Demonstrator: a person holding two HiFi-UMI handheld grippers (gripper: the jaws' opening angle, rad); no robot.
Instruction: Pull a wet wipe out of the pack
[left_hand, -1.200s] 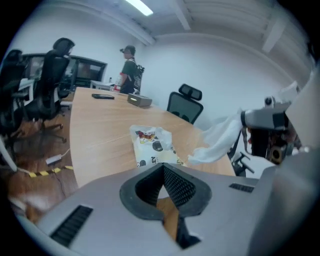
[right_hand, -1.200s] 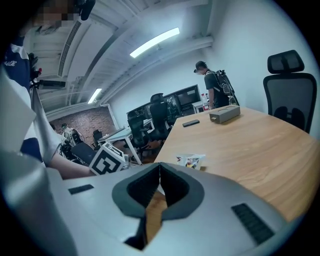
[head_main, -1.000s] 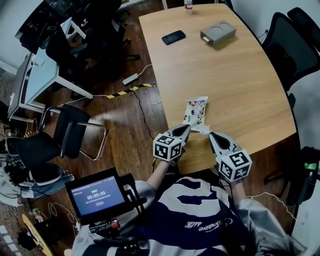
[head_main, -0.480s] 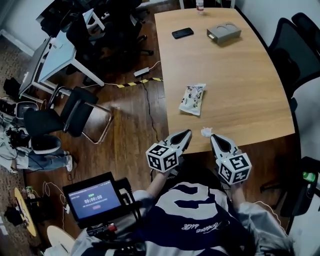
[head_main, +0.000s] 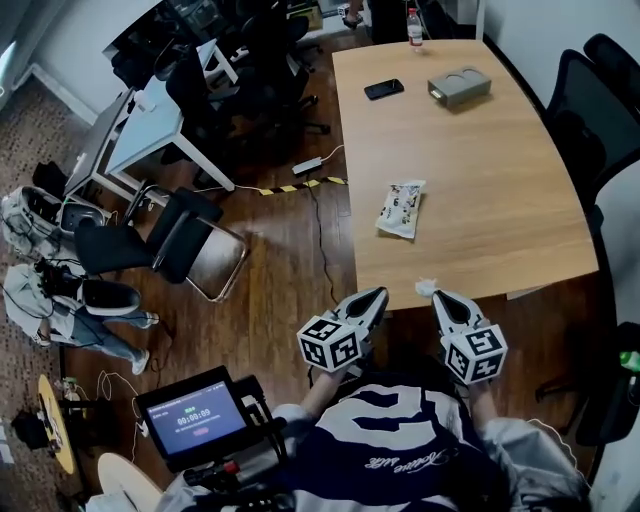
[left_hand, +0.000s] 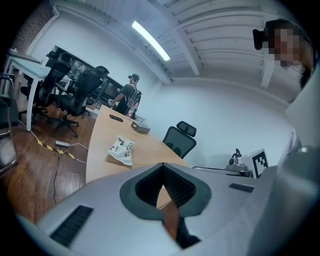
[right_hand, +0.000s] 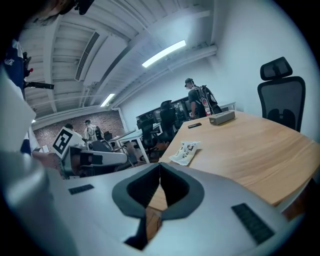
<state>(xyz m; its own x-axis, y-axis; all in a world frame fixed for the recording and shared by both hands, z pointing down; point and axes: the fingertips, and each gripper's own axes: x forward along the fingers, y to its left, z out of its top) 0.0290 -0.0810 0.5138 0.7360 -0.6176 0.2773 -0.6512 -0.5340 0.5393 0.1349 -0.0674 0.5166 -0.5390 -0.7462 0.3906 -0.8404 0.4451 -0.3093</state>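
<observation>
The wet wipe pack (head_main: 402, 209) lies flat on the wooden table (head_main: 480, 180); it also shows as the pack (left_hand: 121, 149) and the pack (right_hand: 185, 152) in the gripper views. My right gripper (head_main: 437, 296) hovers at the table's near edge, shut on a small white wet wipe (head_main: 426, 288) that pokes out at its tip. The right gripper view shows the right gripper (right_hand: 160, 164) with its jaws together and the wipe hidden. My left gripper (head_main: 378, 294) is beside it, just off the table's near edge. There the left gripper (left_hand: 163, 164) is shut on nothing.
A black phone (head_main: 384, 89), a grey box (head_main: 459, 87) and a bottle (head_main: 414, 25) sit at the table's far end. Black office chairs (head_main: 600, 90) stand to the right. A folding chair (head_main: 190, 245) and a cable (head_main: 300, 180) are on the floor to the left.
Both grippers have drawn back from the pack to the table's near edge. The wipe came away from the pack in the right gripper. The pack stays on the table.
</observation>
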